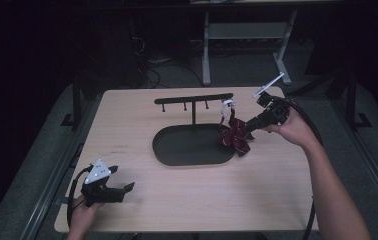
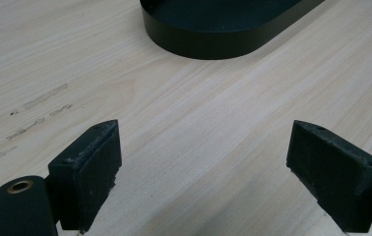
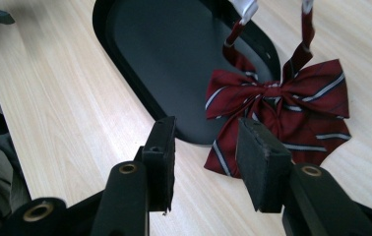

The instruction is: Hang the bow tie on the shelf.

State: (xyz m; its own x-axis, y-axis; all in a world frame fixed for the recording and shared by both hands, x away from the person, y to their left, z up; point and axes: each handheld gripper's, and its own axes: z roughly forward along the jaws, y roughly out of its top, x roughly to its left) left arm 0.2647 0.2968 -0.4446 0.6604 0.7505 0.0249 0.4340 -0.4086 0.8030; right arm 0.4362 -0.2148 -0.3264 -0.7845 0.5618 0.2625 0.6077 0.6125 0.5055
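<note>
- Hanging from the right end of the black rack point(image 1: 193, 100), we see the maroon striped bow tie point(image 1: 235, 137) with its strap running up to the bar and its tails pointing down over the right rim of the rack's oval tray point(image 1: 177, 150).
- We hold the right gripper point(image 1: 250, 127) just right of the rack, jaws apart, pads off the bow tie.
- We rest the left gripper point(image 1: 125, 190) well in front of the rack, jaws wide, holding nothing.

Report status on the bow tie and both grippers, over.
Right gripper open, nothing between the jaws, beside bow tie. Bow tie hangs by its strap from the stand, at tray edge. Left gripper open over bare table.
</note>
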